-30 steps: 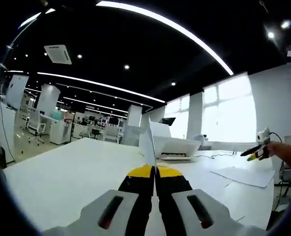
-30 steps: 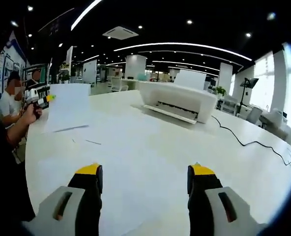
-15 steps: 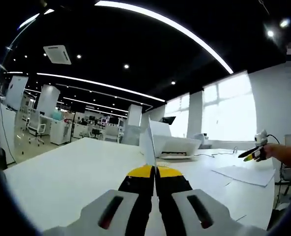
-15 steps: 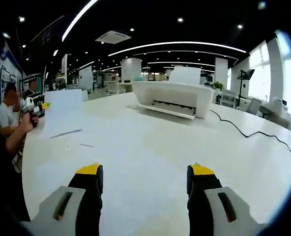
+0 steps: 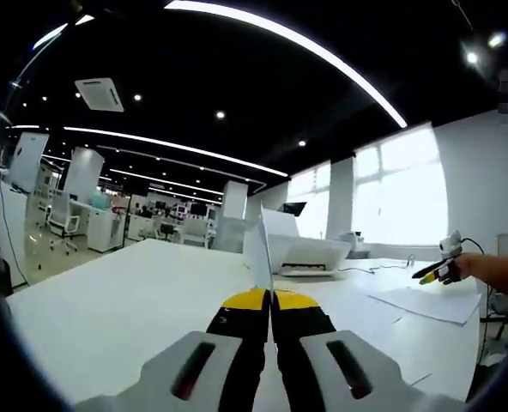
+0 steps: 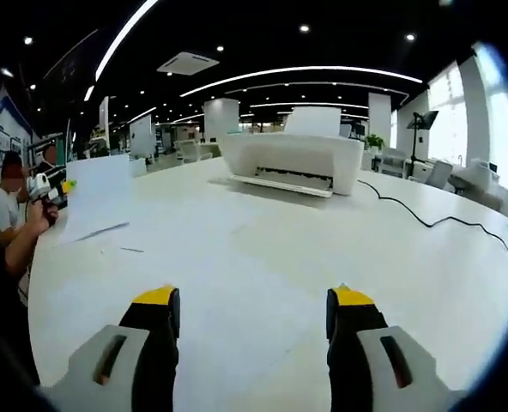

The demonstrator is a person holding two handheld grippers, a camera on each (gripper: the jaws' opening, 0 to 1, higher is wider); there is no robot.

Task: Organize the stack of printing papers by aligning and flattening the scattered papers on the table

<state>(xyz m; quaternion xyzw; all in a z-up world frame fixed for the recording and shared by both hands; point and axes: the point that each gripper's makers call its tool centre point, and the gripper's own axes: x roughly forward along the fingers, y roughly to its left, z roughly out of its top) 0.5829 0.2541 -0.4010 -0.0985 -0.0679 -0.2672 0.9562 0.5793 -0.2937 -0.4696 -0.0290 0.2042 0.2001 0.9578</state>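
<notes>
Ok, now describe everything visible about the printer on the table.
The printer is a white, boxy plastic unit sitting on the white table, beyond the right claw. A white panel or sheet stands upright at its top rear. A dark slot runs along the lower front, with a flat tray lip under it. A dark cable snakes across the table on its right. In the left gripper view the printer sits behind the held sheet.

In the right gripper view a boxy white printer (image 6: 290, 160) sits on the wide white table (image 6: 263, 257) at 12 o'clock, its thin black cable (image 6: 434, 221) trailing toward 3 o'clock. An upright white paper sheet (image 6: 98, 187) stands at 10 o'clock, held at its left edge. In the left gripper view flat white paper sheets (image 5: 426, 304) lie on the table at 3 o'clock.
</notes>
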